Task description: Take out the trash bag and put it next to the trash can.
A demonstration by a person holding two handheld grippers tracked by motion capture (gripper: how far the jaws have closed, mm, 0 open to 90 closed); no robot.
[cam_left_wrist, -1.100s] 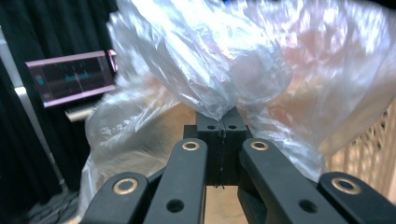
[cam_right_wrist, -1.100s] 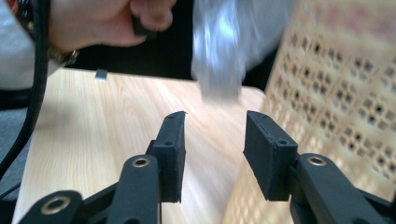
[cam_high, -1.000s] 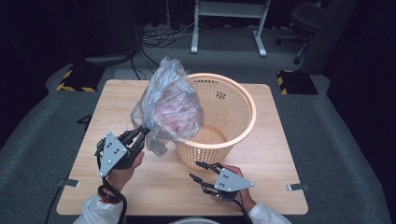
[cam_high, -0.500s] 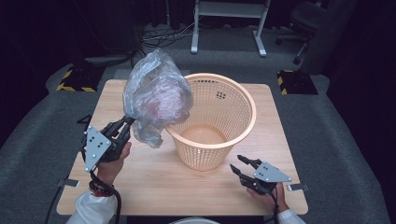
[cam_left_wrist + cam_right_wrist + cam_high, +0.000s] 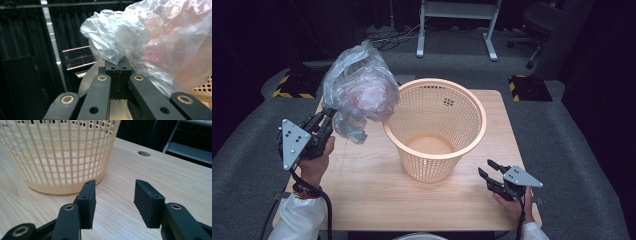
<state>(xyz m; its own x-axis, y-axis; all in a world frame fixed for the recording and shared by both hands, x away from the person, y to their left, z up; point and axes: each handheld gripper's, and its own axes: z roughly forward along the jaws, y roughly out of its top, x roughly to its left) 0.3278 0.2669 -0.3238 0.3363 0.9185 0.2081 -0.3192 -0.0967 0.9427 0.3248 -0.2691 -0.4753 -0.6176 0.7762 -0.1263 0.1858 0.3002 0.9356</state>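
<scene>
Beside lattice-walled basket (image 5: 434,130) — crinkled, translucent bag (image 5: 359,90), pinched by left hand-held gripper (image 5: 326,120).

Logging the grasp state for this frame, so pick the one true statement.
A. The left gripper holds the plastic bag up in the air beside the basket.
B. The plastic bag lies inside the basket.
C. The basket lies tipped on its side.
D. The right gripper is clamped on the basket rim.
A: the left gripper pinches the plastic bag aloft, left of the upright basket; the right gripper hangs open and apart from it.

Basket (image 5: 435,131) mouth is open from above for me. Bag (image 5: 359,92) hangs just left of its rim, crowding that side. Desk (image 5: 377,195) in front lies bare; right tongs (image 5: 486,169) near basket's base.
</scene>
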